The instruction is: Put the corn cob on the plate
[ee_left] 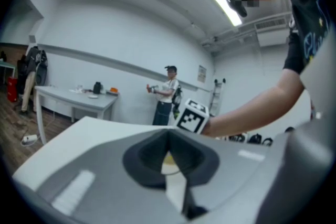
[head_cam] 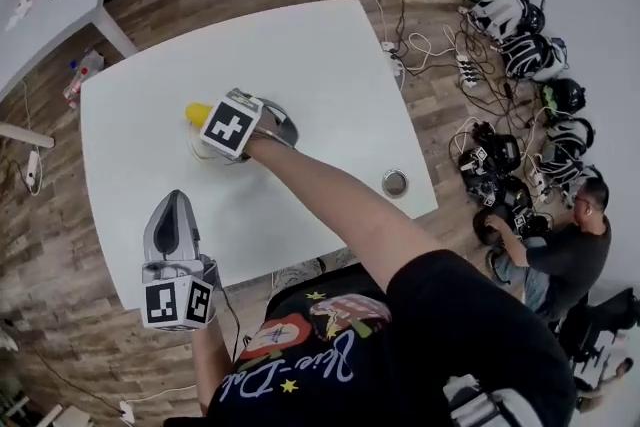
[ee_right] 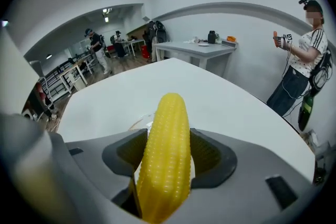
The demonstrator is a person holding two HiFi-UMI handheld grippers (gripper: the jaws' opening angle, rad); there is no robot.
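While the left hand-held gripper (ee_left: 169,152) is closed and empty, the right hand-held gripper (ee_right: 167,150) clamps the corn cob (ee_right: 169,123) — jaws pressed against its sides.

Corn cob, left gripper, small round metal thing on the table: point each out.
corn cob (ee_right: 167,155), right gripper view, mid-body between the jaws.
left gripper (head_cam: 177,199), head view, closed jaw tips.
small round metal thing (head_cam: 395,182), head view, its centre.
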